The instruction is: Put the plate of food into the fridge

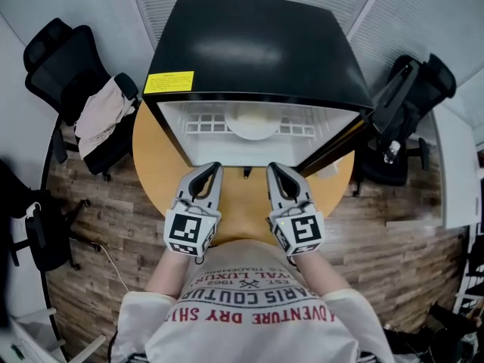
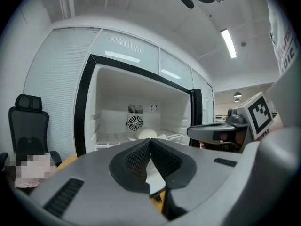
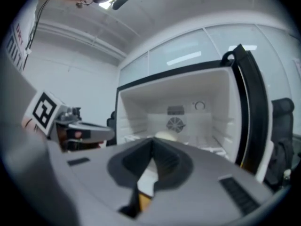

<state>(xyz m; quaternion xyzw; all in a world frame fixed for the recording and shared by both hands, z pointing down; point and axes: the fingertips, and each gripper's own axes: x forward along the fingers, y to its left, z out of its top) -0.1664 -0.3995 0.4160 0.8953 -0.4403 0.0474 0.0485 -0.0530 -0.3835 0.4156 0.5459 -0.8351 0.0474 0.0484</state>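
Facing fridge [image 1: 257,44] on table [image 1: 161,165], plank floor [image 1: 393,233]: L gripper [image 1: 215,167], R gripper [image 1: 272,167] jaws closed, empty

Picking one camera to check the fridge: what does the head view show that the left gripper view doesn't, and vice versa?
Only the head view: the yellow label on top of the fridge, and the wood floor. Only the left gripper view: the fan grille on the fridge's back wall, and the ceiling light. Both: the fridge standing open, the plate of food inside.
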